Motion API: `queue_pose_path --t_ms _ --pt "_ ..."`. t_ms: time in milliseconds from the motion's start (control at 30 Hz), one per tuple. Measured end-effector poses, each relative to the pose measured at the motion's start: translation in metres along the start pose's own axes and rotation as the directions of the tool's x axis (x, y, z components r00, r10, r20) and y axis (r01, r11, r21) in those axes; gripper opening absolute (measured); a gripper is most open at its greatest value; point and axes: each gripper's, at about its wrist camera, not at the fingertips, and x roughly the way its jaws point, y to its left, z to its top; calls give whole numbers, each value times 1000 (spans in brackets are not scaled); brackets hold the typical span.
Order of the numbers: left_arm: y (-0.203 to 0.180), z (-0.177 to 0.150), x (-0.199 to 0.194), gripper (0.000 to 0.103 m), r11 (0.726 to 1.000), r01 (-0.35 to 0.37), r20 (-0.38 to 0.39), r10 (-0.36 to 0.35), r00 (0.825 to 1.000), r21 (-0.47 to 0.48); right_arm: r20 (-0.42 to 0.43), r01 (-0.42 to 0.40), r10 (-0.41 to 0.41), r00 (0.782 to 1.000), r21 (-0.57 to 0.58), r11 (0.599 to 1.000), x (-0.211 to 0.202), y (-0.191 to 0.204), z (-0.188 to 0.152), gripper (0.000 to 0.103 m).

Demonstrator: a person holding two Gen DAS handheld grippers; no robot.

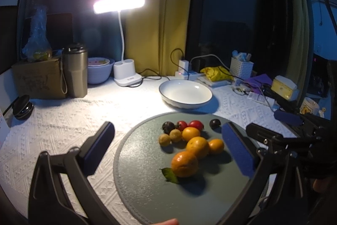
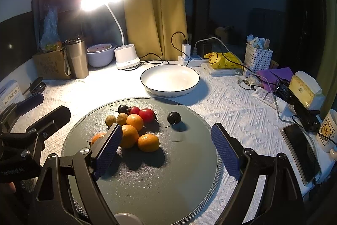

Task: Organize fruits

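A round grey-green mat (image 1: 147, 193) (image 2: 168, 182) lies on the white tablecloth. On it sit several oranges (image 1: 197, 146) (image 2: 148, 142), two red cherry tomatoes (image 1: 195, 124) (image 2: 146, 115), two brown longans (image 1: 164, 139) (image 2: 110, 120) and two dark cherries (image 1: 215, 123) (image 2: 174, 117). An empty white bowl (image 1: 185, 94) (image 2: 169, 80) stands behind the mat. My left gripper (image 1: 168, 147) is open and empty over the mat's left side. My right gripper (image 2: 166, 144) is open and empty over the mat, its left finger in front of one orange.
A lit desk lamp (image 1: 126, 75) (image 2: 126, 58), a steel tumbler (image 1: 75, 71), a cardboard box (image 1: 40, 79) and a bowl stack stand at the back left. Chargers, a yellow bag (image 2: 223, 60), a white basket (image 2: 258, 56), a phone (image 2: 301, 151) and a mug (image 2: 327, 130) crowd the right.
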Motion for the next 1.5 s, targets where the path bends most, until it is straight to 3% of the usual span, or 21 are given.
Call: queue_pose_path --t_ms 1033,1500 --pt "-1 6 0 103 1000 29 0 -29 1000 -2 30 2 -2 1000 4 1000 -8 -6 9 89" --pt "1 -1 21 103 999 44 -57 -44 997 -1 12 -1 1 1000 5 1000 0 -4 9 89"
